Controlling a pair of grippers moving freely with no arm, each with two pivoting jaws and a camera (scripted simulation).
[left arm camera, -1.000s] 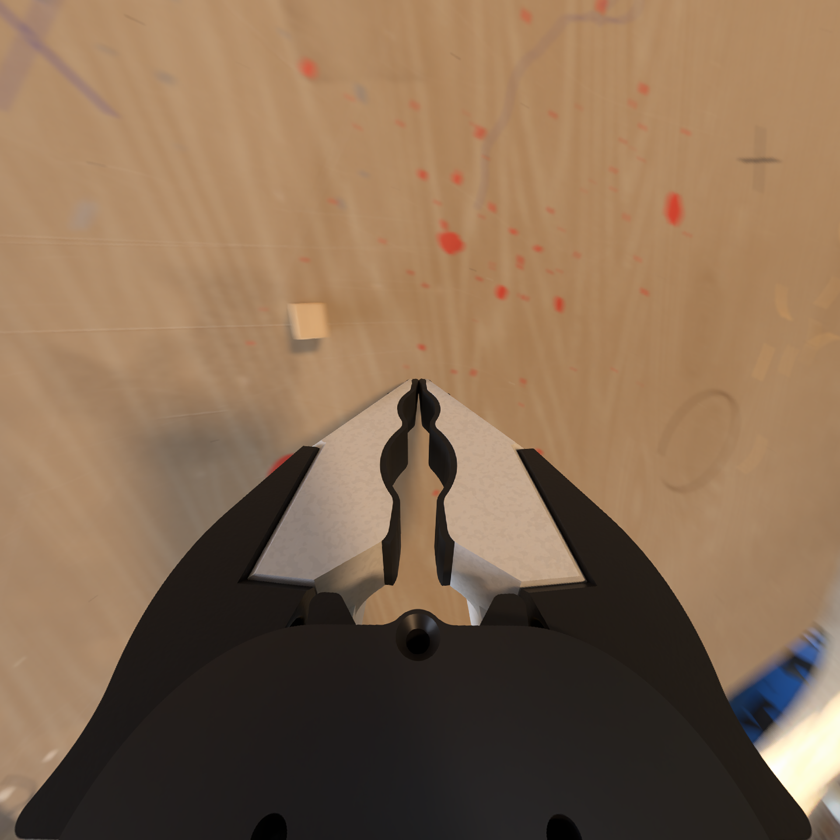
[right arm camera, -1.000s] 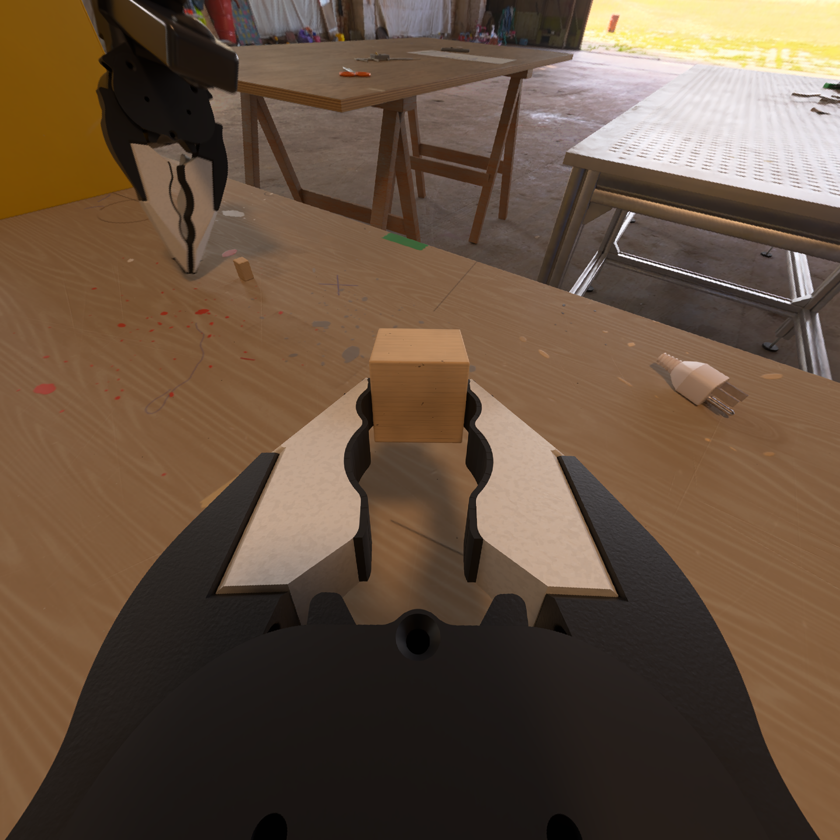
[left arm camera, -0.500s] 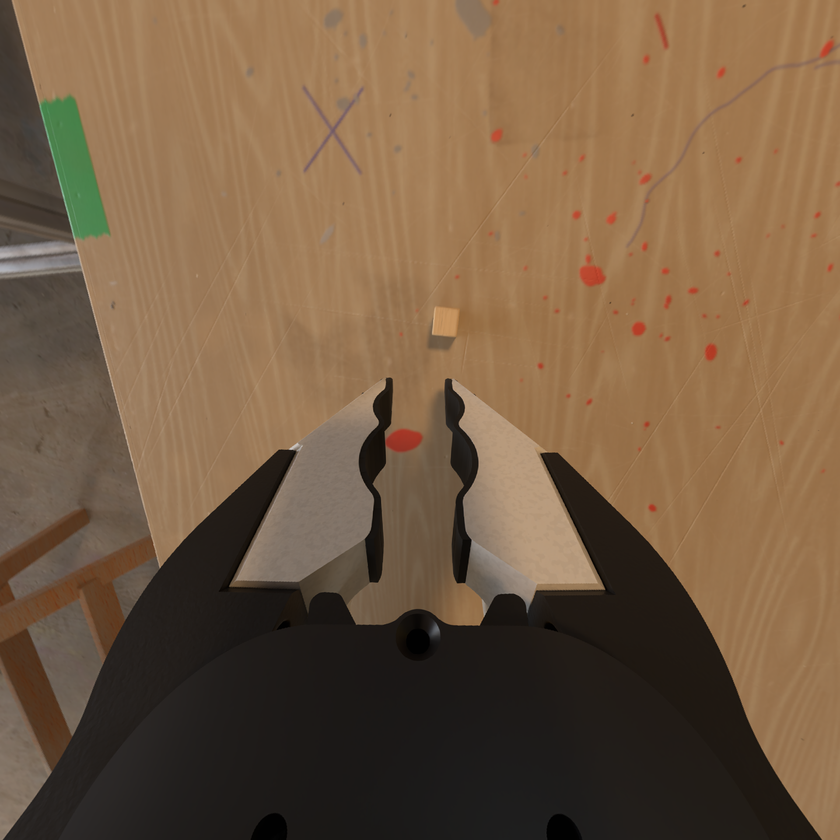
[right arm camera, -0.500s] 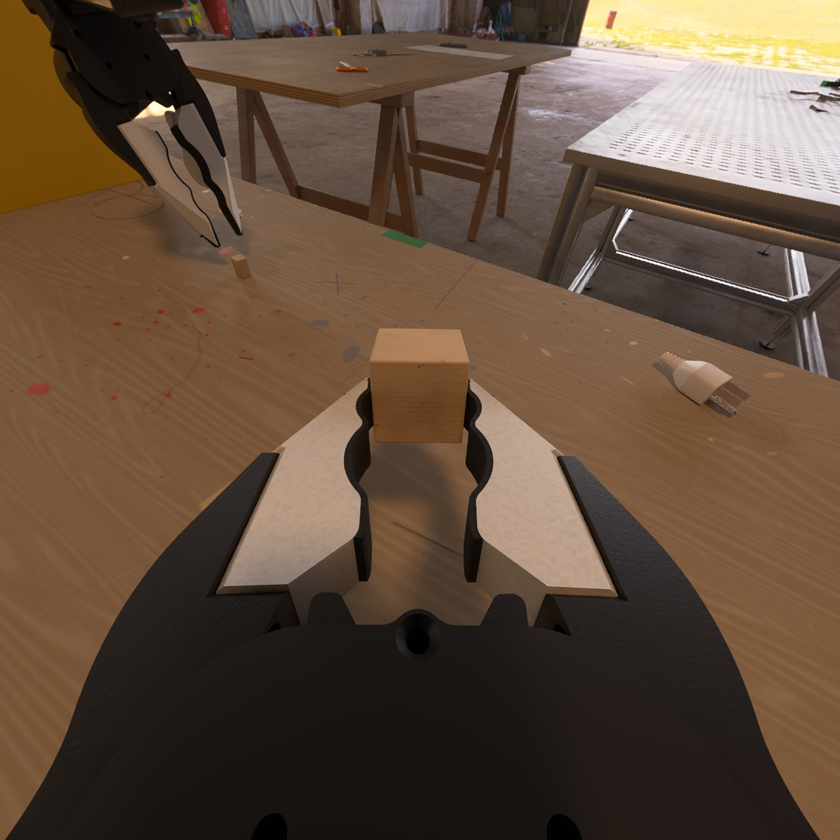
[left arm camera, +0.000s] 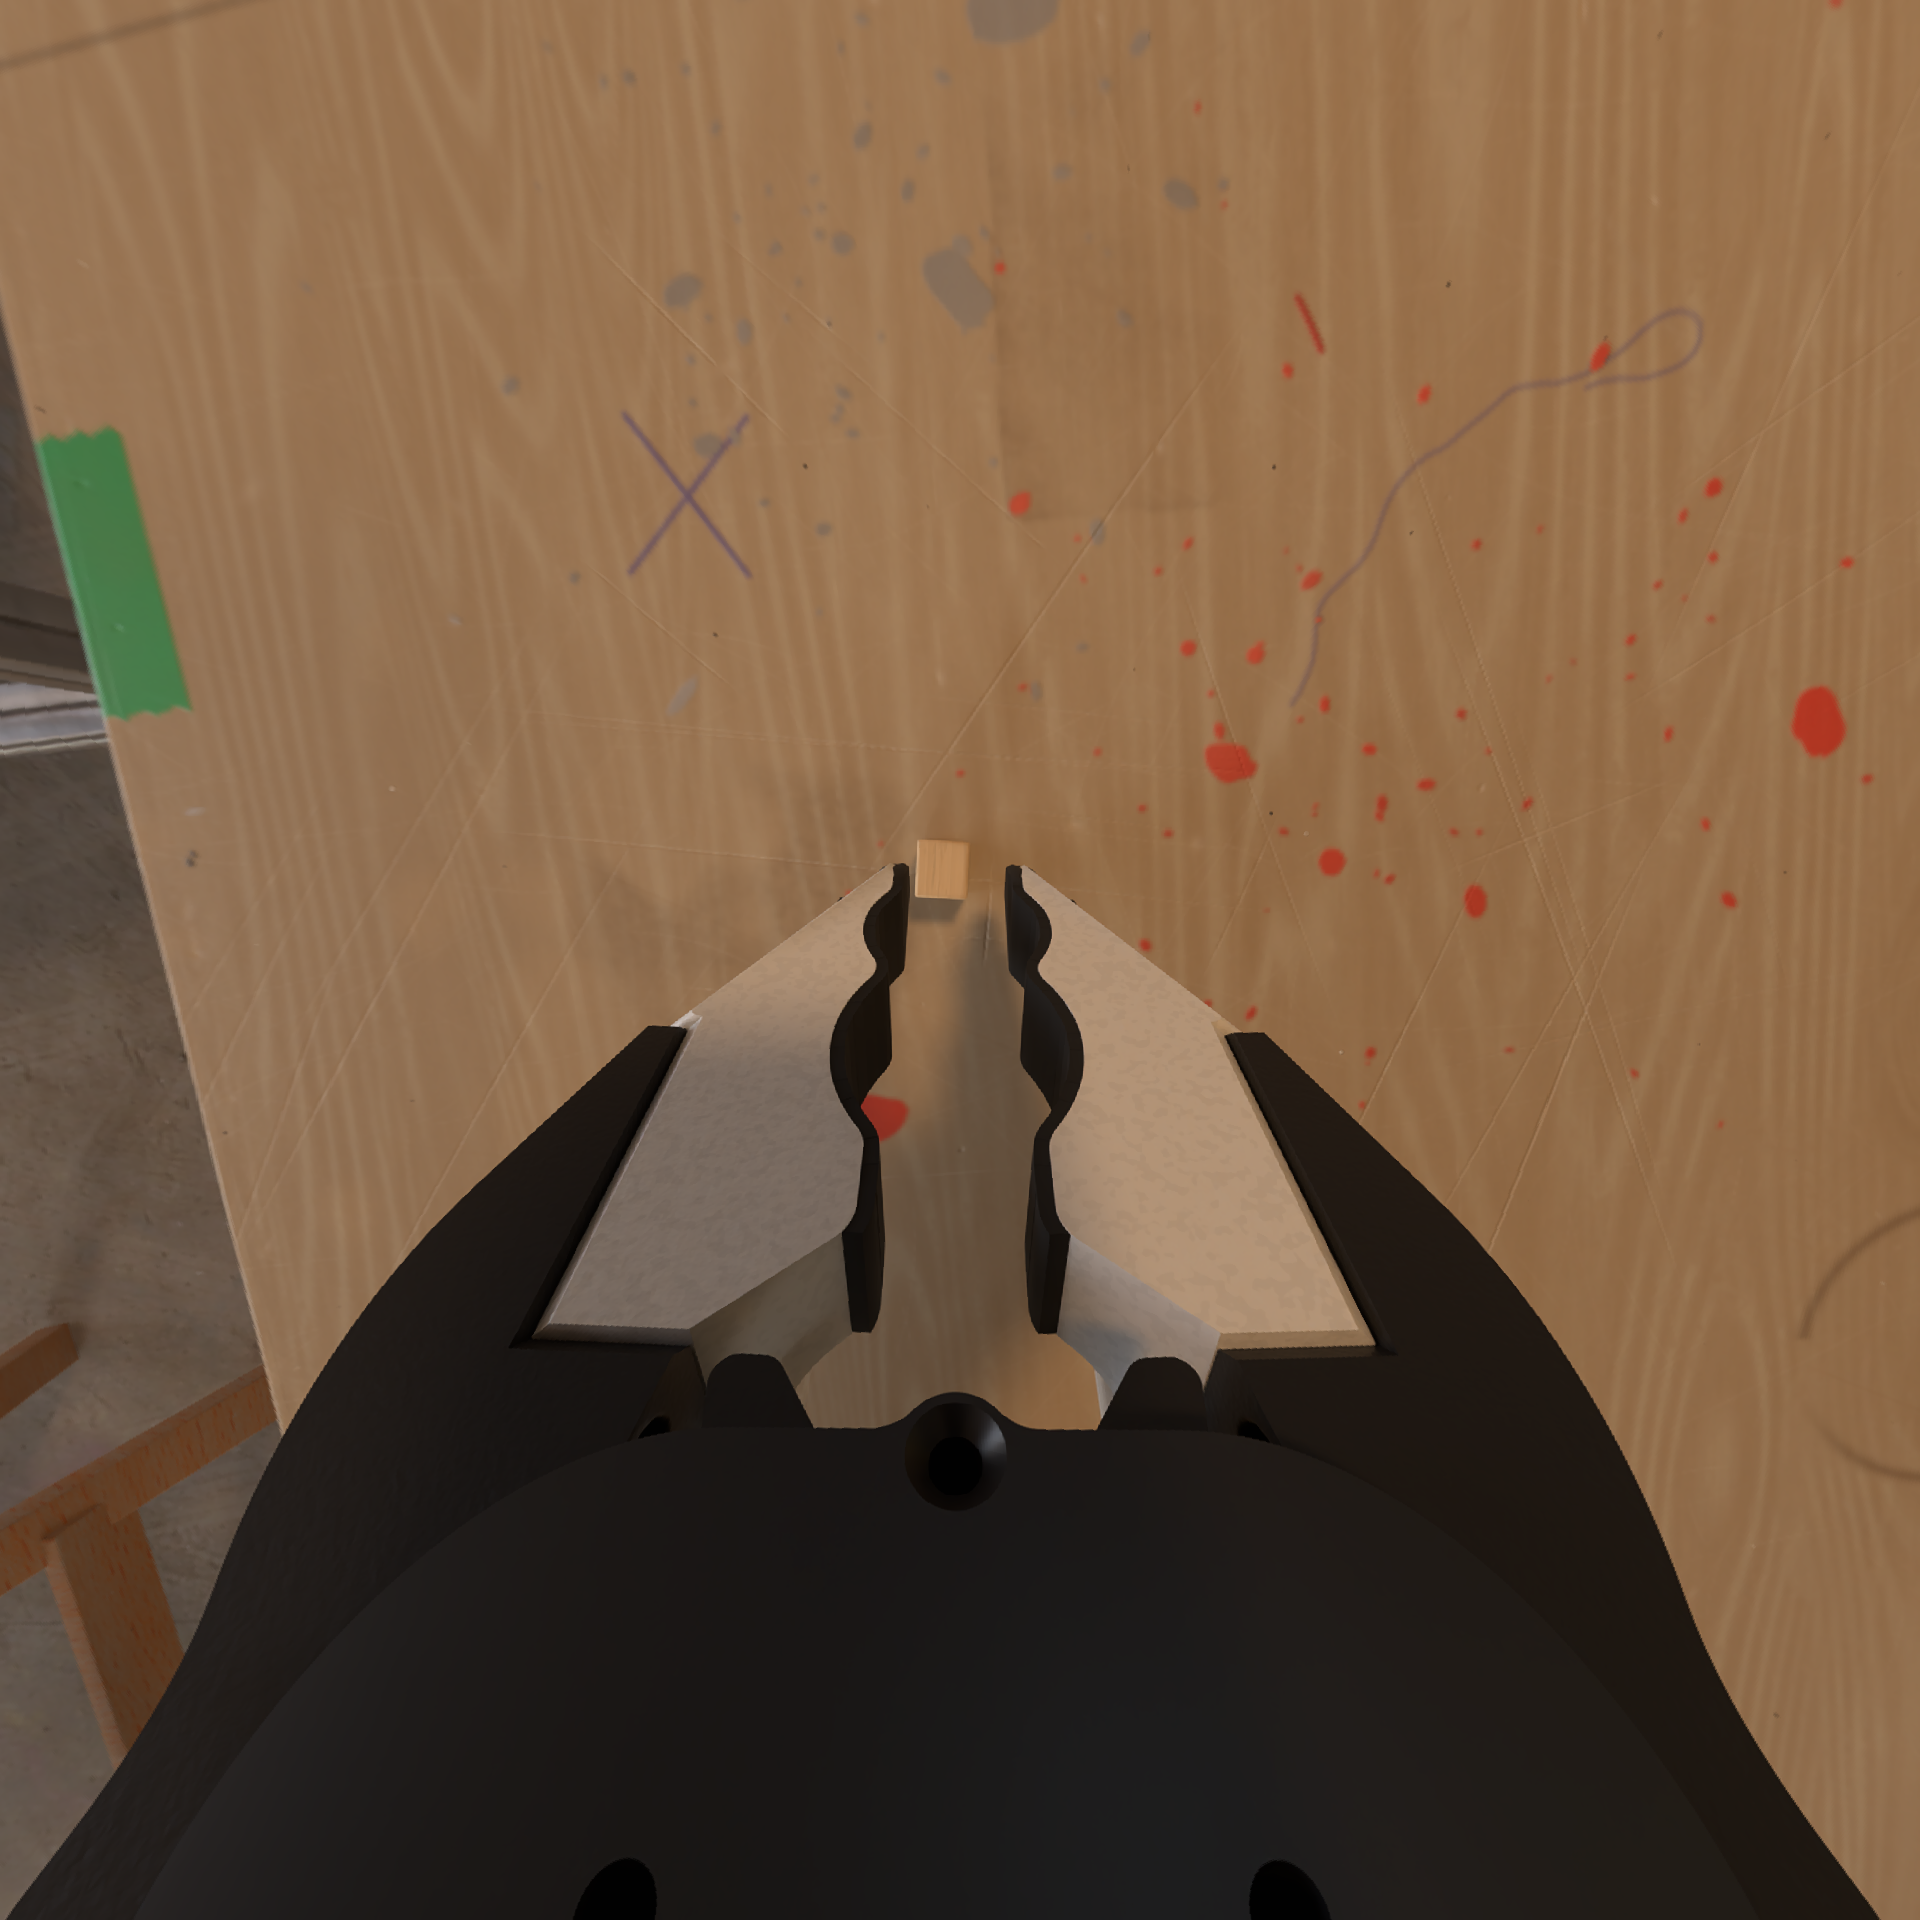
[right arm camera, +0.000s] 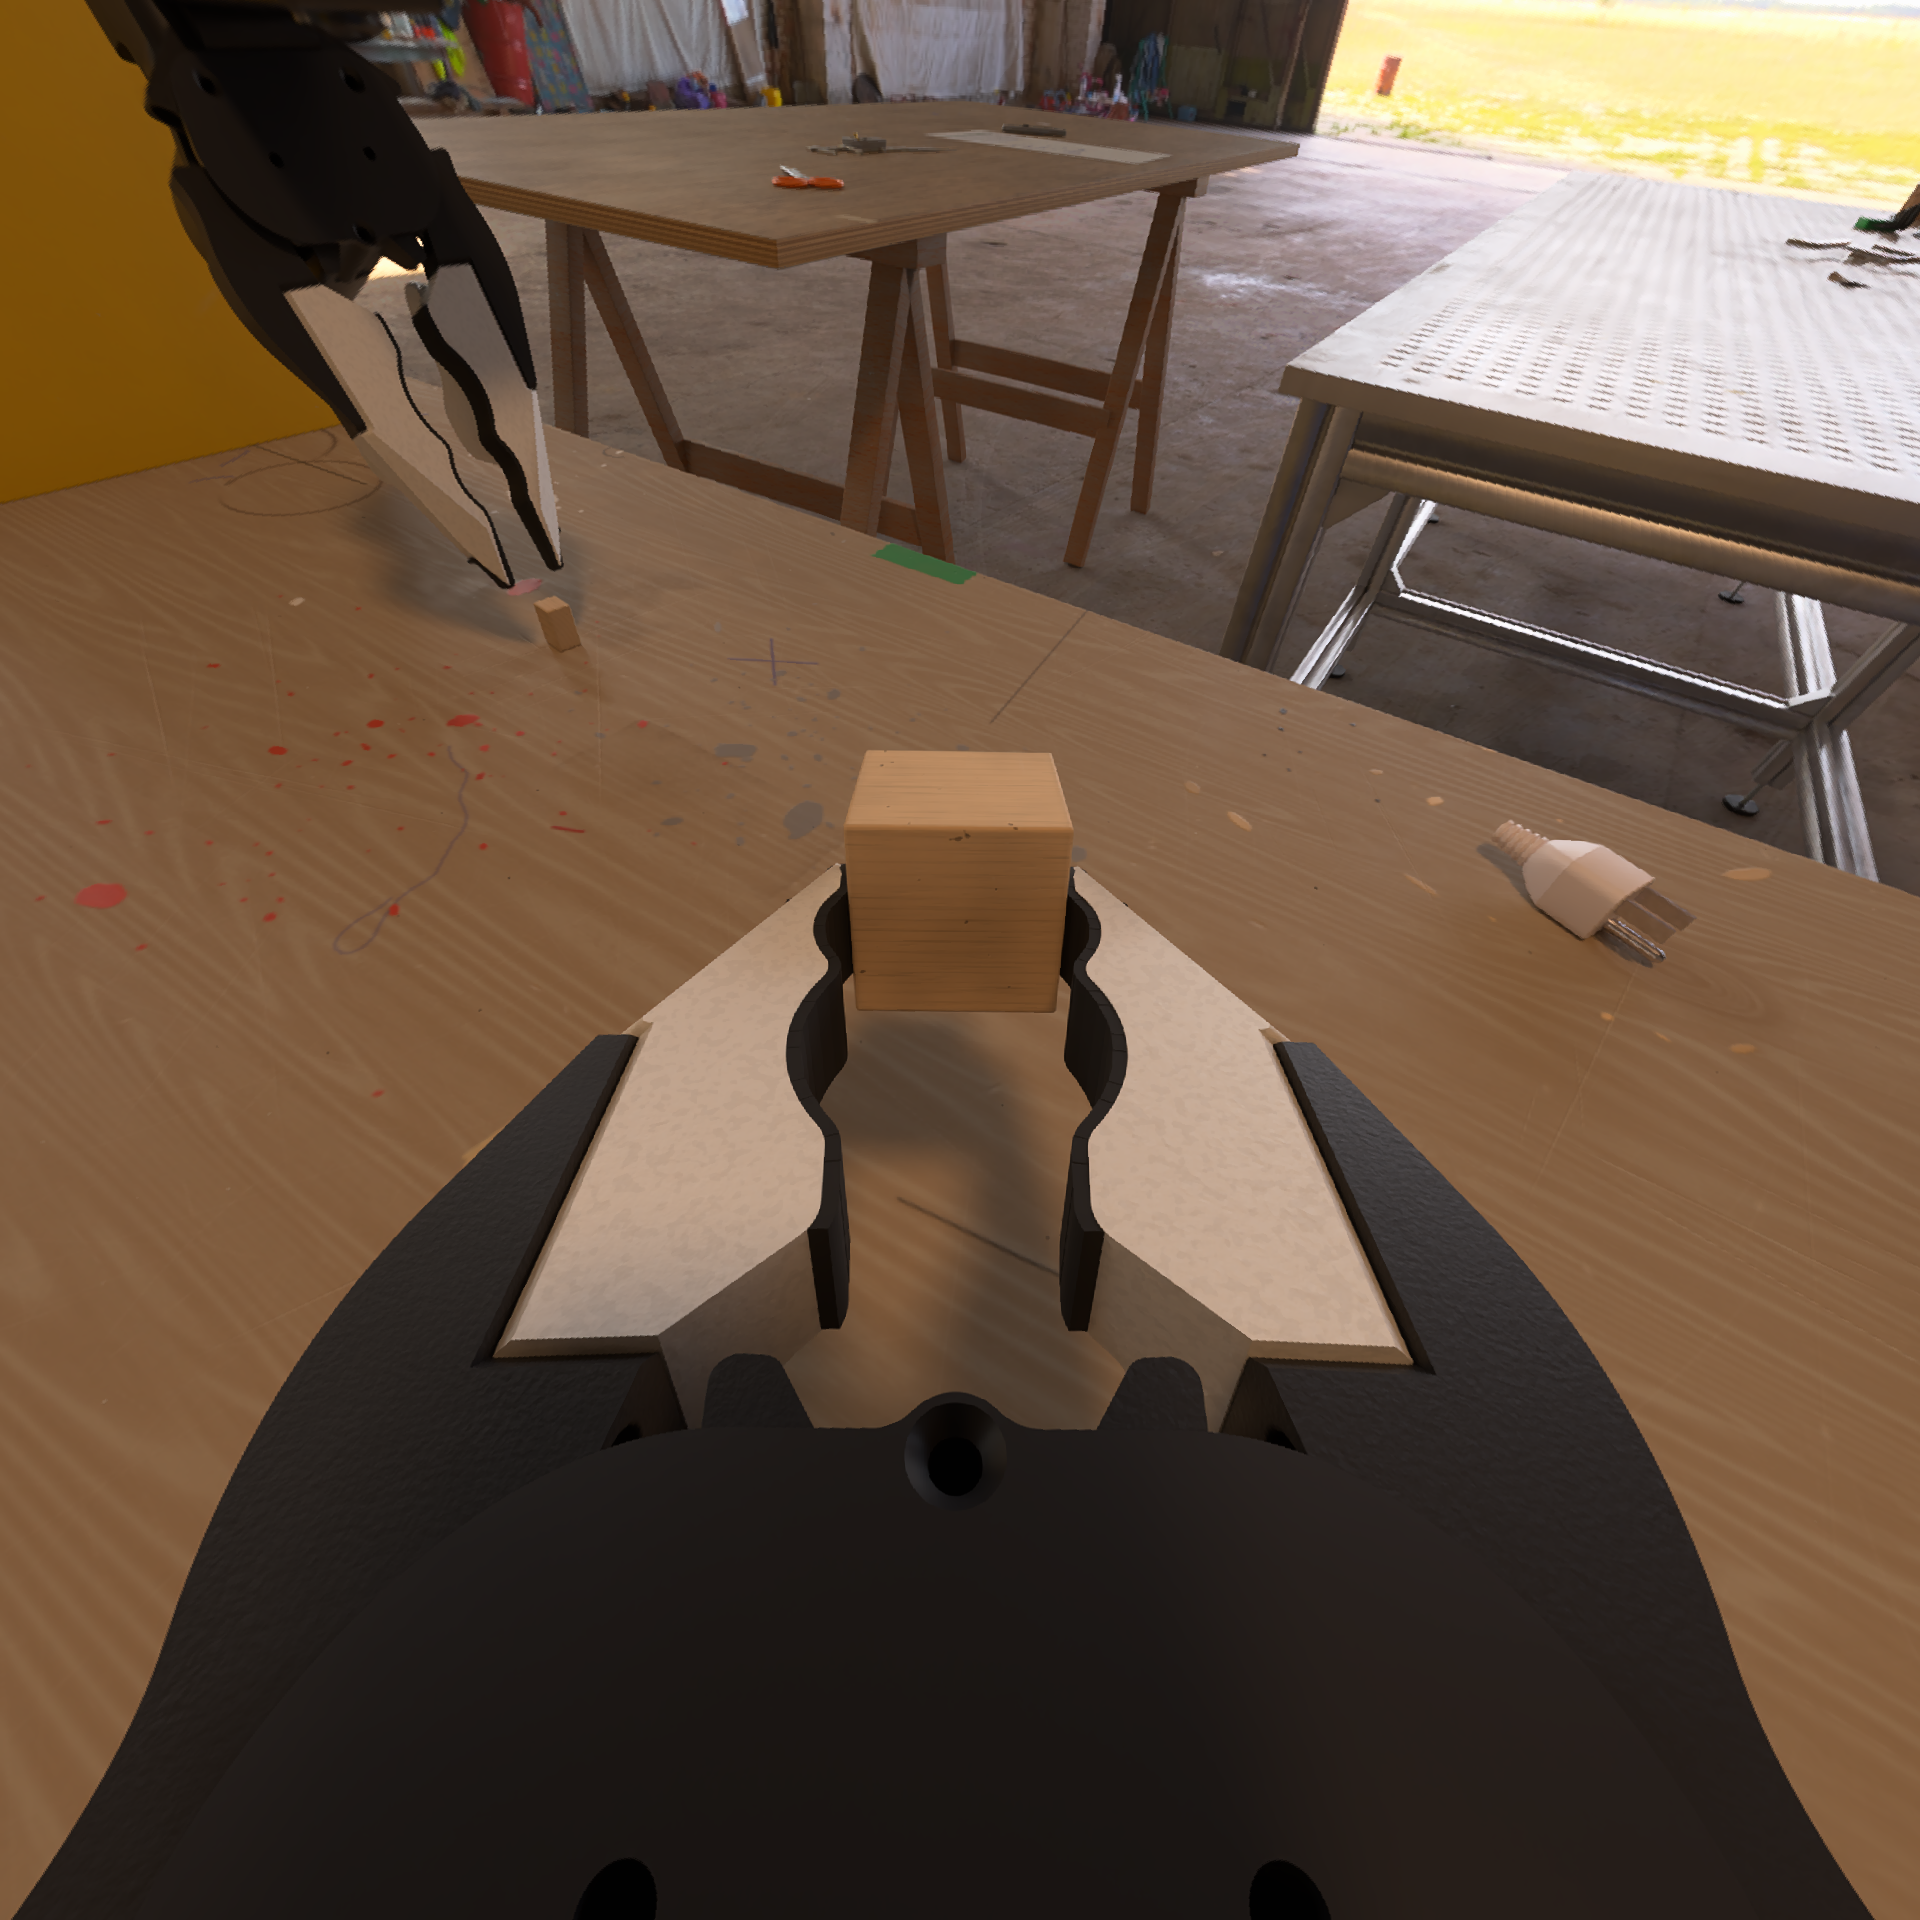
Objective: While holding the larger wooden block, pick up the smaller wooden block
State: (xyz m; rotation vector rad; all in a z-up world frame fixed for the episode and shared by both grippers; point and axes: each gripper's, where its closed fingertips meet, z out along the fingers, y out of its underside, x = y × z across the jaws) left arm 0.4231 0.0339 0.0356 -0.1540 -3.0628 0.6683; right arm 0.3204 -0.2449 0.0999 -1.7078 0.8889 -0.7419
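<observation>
Left gripper nearer smaller block

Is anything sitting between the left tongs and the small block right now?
Nothing visible. The left tongs are open with the small block just beyond their tips, only bare tabletop between. The right tongs grip the large block well away.

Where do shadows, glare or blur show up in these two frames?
Left wrist view: sharp throughout, with a small shadow under the small block and soft shade between the fingers. Right wrist view: also sharp; the big block shades the table beneath it, a smudged shadow lies under the left gripper, and the sunlit field outside is washed out.
</observation>
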